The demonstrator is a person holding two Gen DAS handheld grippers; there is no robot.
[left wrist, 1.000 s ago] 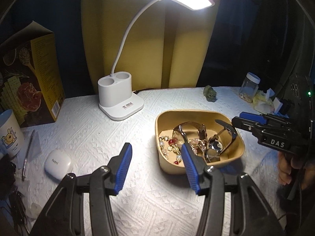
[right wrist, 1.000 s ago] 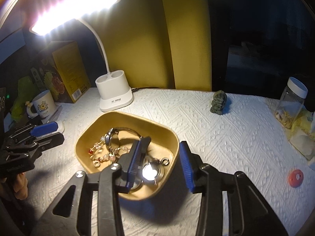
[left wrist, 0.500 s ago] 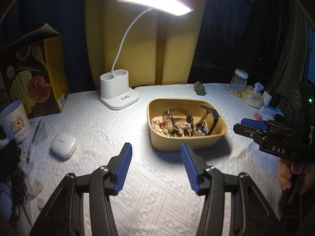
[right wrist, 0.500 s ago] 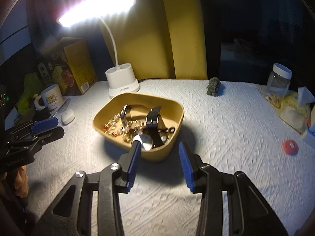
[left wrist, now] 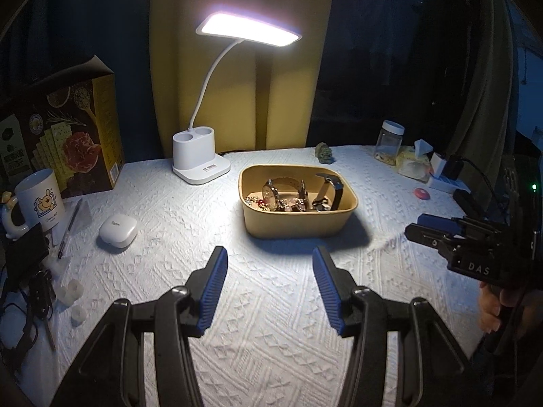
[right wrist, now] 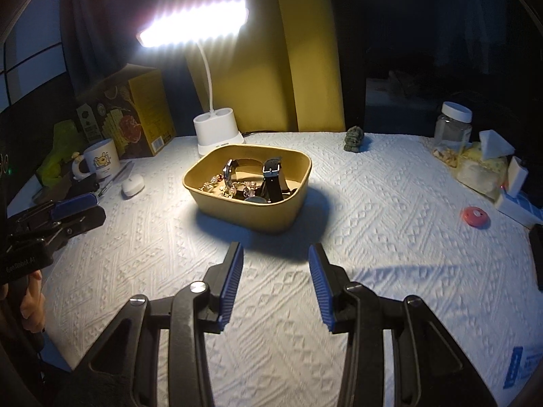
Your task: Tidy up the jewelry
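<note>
Inside one tan tray [left wrist: 298,225]: two watches [left wrist: 271,191], beads.

I see my right gripper [right wrist: 275,264] low over the white cloth [right wrist: 390,210], jaws apart w/ nothing btwn them. Tan tray [right wrist: 271,218] sits ahead, holding a black-strap watch [right wrist: 271,178], a silver-case watch [right wrist: 228,173] & bead bracelets [right wrist: 234,186]. Lamp [right wrist: 217,129] glows behind it. Left gripper [right wrist: 76,210] at left edge; can't tell its jaws. Mug [right wrist: 100,159], earbud case [right wrist: 133,185], jar [right wrist: 453,125], pink disc [right wrist: 475,216] around.
</note>
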